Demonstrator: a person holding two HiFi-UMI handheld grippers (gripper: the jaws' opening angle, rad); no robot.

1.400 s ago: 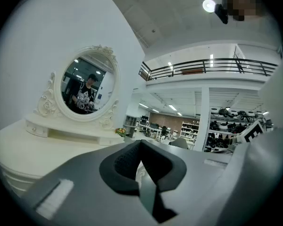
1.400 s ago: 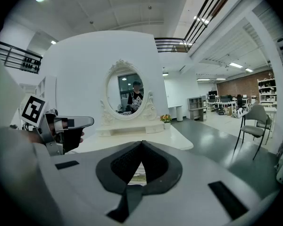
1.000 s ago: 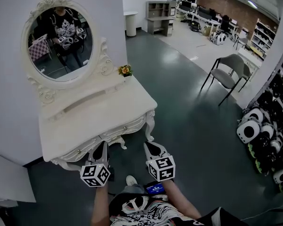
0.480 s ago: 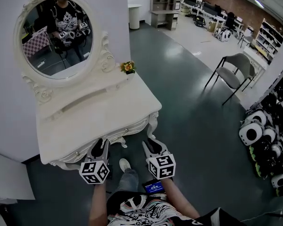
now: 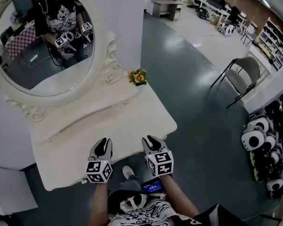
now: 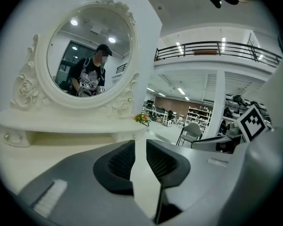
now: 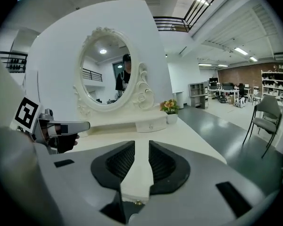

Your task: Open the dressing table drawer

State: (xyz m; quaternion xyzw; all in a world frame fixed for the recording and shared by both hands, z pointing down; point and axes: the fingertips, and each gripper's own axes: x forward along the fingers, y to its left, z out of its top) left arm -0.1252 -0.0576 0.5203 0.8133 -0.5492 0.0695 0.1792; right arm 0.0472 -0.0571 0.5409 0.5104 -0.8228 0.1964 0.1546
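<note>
White paint covered the dressing table (image 5: 85, 140), and we held both grippers over its near edge. Our left gripper (image 5: 104, 141) had its jaws apart and empty, just narrowed a little after opening. Our right gripper (image 5: 149, 140), at its three o'clock, had just opened and was also empty. The drawer sat under that edge, with only a brass knob (image 7: 137, 203) showing below the right jaws. Beyond, flowers (image 5: 138, 77) stood at twelve o'clock, the mirror (image 5: 42, 46) at eleven, a chair (image 5: 243, 76) at two.
</note>
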